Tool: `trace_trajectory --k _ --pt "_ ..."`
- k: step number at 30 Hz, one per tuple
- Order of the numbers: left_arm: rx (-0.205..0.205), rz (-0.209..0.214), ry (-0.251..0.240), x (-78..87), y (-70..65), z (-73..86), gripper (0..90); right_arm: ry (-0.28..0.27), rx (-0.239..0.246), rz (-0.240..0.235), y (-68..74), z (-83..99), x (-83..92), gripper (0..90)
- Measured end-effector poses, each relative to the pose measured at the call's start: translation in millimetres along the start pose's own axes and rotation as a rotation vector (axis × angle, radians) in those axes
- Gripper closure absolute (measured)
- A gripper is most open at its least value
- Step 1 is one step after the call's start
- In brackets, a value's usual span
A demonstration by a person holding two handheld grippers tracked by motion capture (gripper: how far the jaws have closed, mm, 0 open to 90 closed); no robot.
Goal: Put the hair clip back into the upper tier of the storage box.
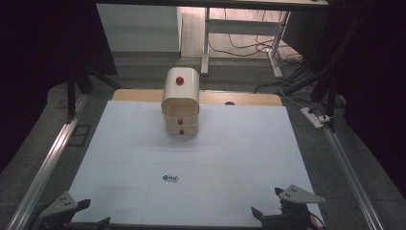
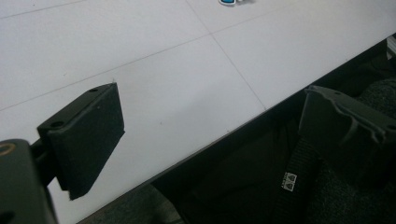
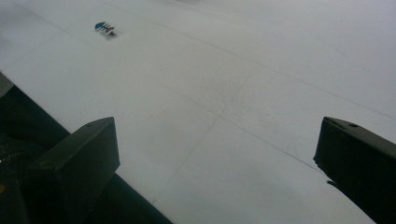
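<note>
- Both tools parked at the near edge of the desk (image 1: 201, 143) right now: left tool (image 1: 79, 215) at the bottom-left corner, right tool (image 1: 275, 203) at bottom-right, jaws spread wide on both, nothing between them.
- Only real target: the little wooden cabinet (image 1: 181, 103) far back at centre, well apart from either tool, with a rounded top section over two flat drawers.
- Red knobs to aim for: top knob (image 1: 179, 80), middle knob (image 1: 180, 121), bottom knob (image 1: 181, 132) (tiny, so easy to miss).
- Probably best to bring one tool forward in a straight line, level with the chosen knob, jaws kept wide until either side of it.
- Worth steadying the cabinet body with the other tool, since a light box like that looks likely to slide when pulled.
- Small blue sticker (image 1: 170, 178) on the desk between the tools and the cabinet: flat, nothing to dodge.
- Close gently, pull straight toward the near edge, no twisting.
</note>
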State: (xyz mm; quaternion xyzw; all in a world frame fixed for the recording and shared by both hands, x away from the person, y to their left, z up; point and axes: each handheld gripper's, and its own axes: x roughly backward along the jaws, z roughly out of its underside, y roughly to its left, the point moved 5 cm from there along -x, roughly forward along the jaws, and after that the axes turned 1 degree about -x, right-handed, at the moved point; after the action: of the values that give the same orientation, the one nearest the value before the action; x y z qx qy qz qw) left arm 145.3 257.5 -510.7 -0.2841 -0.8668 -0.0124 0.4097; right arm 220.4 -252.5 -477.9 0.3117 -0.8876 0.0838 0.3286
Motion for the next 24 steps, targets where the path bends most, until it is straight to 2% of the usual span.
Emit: trace_trajectory --k 2,5,6,8,9,13,19,24 --pt "-0.003 0.004 0.004 -0.5 -0.3 0.0 7.3 0.006 0.005 0.006 -5.8 0.7 0.4 0.0" --pt "-0.008 0.001 0.012 -1.3 -0.8 0.0 7.3 0.007 -0.045 -0.033 -10.9 0.9 -0.3 0.0" --pt "-0.012 0.004 0.014 -1.4 -0.8 0.0 7.3 0.009 -0.046 -0.039 -10.9 0.9 -0.4 0.0" --pt "-0.008 0.005 0.016 -1.5 -0.9 0.1 7.2 0.013 -0.04 -0.039 -10.2 1.0 -0.5 0.0" --pt "-0.007 0.007 0.016 -1.4 -0.8 0.1 6.9 0.022 -0.014 -0.044 -7.7 1.2 -1.5 0.0" --pt "0.001 0.016 0.008 -0.3 0.1 0.0 5.9 0.038 0.012 -0.044 -5.1 1.7 -3.2 0.0" --pt "-0.004 0.025 0.006 0.7 -0.1 0.2 5.5 0.04 -0.005 -0.062 -6.1 1.8 -3.4 0.0" --pt "0.013 0.019 0.007 0.4 1.2 0.1 3.6 0.055 -0.003 -0.073 -5.5 2.0 -4.7 0.0"
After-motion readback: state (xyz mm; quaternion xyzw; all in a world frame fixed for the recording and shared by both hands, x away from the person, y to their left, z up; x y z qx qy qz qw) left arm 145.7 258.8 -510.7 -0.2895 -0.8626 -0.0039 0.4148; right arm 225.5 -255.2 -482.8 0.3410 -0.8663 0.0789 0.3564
